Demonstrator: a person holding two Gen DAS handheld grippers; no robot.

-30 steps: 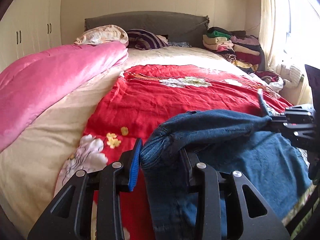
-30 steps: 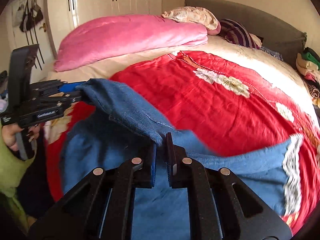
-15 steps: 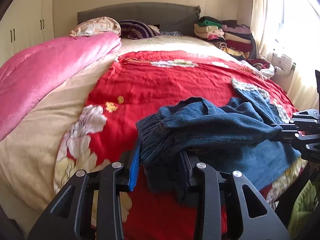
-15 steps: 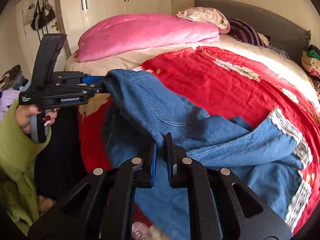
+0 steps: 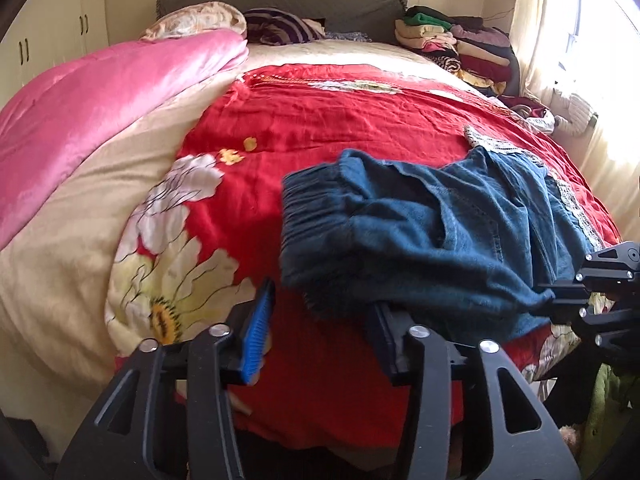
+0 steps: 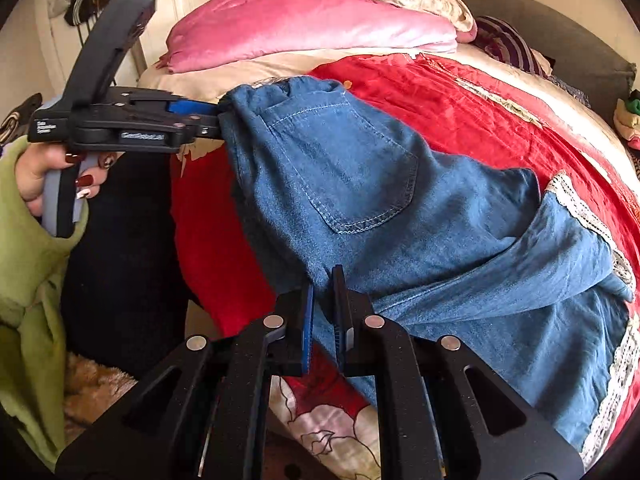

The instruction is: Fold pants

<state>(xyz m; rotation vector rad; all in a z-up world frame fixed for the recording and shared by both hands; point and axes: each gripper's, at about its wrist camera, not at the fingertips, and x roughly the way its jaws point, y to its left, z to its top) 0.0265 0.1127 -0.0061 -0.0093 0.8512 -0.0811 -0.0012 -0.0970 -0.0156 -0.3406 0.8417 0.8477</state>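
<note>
Pants [image 6: 360, 184] span our two grippers, waistband along the near bed [image 5: 100, 220] edge, legs running away across it: right gripper [image 6: 322, 300] clamped on one waist corner, left gripper [image 5: 320, 320] just opening, fabric on one finger only.

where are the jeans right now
The jeans lie on the red blanket near the bed's foot, waistband raised between the left gripper and right gripper.

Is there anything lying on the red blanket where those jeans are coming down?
Nothing visible: the red blanket around the jeans is bare. The pink quilt and clothes stack sit well aside.
</note>
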